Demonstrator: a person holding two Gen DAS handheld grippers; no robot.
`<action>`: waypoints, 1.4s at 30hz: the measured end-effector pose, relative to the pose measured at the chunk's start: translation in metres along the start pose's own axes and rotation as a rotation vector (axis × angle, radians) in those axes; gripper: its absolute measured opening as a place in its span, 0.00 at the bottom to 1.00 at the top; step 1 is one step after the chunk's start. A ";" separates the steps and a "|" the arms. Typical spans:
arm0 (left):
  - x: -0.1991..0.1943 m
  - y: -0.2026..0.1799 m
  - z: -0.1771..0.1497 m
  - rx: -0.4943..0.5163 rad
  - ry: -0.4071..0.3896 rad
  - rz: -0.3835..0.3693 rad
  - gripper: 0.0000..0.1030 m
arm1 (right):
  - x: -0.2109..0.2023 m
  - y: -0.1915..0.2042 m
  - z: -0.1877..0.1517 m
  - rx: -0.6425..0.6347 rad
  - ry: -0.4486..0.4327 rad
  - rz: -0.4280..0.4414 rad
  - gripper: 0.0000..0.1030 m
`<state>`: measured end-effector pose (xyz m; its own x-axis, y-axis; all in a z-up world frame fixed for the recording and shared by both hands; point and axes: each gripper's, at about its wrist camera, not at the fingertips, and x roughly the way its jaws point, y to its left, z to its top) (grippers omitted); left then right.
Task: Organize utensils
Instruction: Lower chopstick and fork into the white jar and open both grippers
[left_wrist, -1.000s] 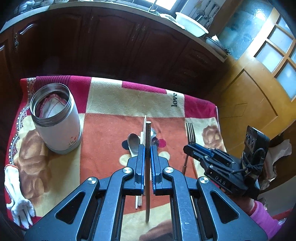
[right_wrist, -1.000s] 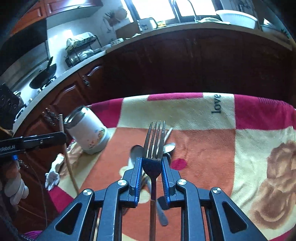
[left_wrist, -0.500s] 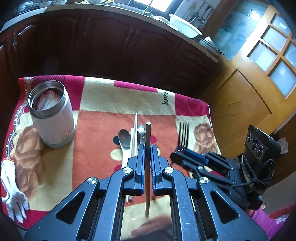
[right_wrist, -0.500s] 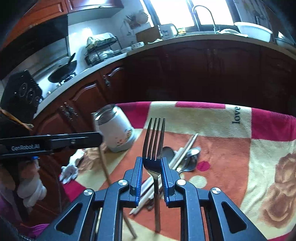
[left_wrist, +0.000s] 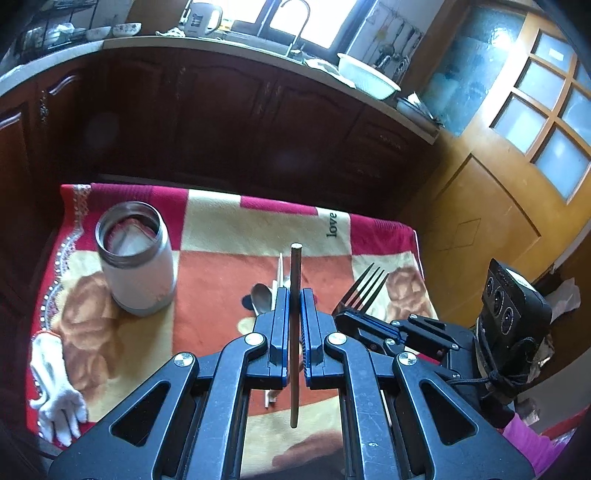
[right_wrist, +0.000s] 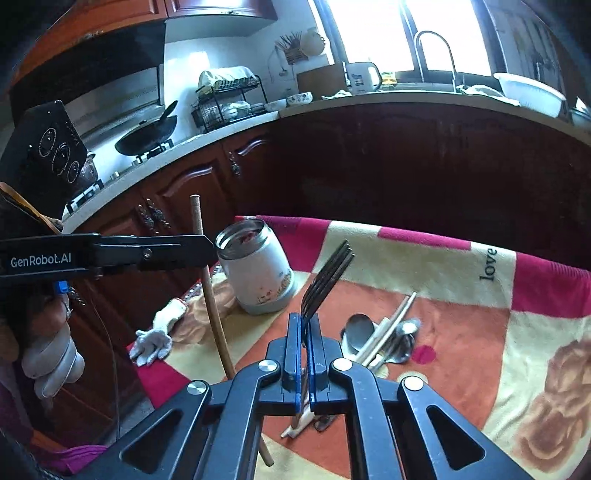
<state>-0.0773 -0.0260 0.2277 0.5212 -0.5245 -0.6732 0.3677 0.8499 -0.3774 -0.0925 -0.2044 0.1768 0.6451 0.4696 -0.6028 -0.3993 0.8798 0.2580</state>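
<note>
Two utensils are held aloft at once: a long brown wooden chopstick (left_wrist: 295, 332) is clamped upright in the left gripper (left_wrist: 294, 306), and a dark metal fork (right_wrist: 325, 284) is pinched by its neck in the right gripper (right_wrist: 303, 332), tines tilted up and to the left. The step in hand is judged to be the carry toward the white cylindrical jar with a steel rim (left_wrist: 135, 258), which stands open on the left part of the red, cream and orange patterned blanket (left_wrist: 229, 229). Next, each utensil must be brought above the jar mouth and lowered end first (one at a time, since the opening is narrow). Something pale and crumpled is seen inside the jar, and it may hinder the drop. Two steel spoons (right_wrist: 360, 330) and pale chopsticks (right_wrist: 388, 328) lie in a loose heap at the blanket's middle, not yet collected. A white glove (left_wrist: 55, 387) lies at the blanket's left edge, near the jar but clear of it.
</note>
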 end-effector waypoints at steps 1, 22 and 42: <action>-0.005 0.003 0.003 -0.006 -0.009 -0.001 0.04 | -0.001 0.001 0.003 0.000 -0.004 0.007 0.02; -0.091 0.100 0.135 -0.043 -0.332 0.297 0.04 | 0.056 0.076 0.157 -0.132 -0.209 0.036 0.02; 0.043 0.164 0.123 -0.105 -0.084 0.355 0.04 | 0.202 0.052 0.140 -0.131 0.125 0.063 0.02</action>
<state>0.1001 0.0841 0.2149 0.6646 -0.1952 -0.7212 0.0745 0.9778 -0.1960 0.1085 -0.0536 0.1744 0.5329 0.5037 -0.6799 -0.5231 0.8277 0.2032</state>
